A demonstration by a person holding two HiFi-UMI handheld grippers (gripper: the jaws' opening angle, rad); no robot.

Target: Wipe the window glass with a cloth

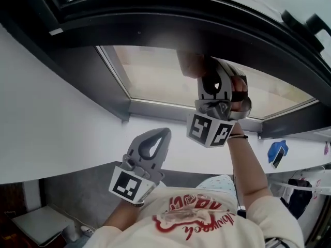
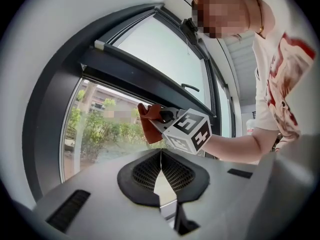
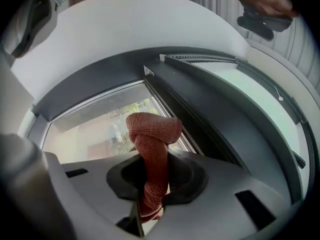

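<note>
Holding red cloth [image 3: 152,134] clamped in my R gripper [image 3: 153,184], tip toward window glass [image 3: 90,126] ahead; L gripper [image 2: 161,166] closed, empty, lower.

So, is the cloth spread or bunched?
Bunched: the cloth stands as a twisted roll in the right gripper, its top folded over.

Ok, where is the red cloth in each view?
Head view: red cloth, a dim patch upper centre at the right tool's tip.
Left gripper view: centre, in front of the window glass.
Right gripper view: centre, clamped in the right tool's jaws.
Shared landmark: the dark window frame.
</note>
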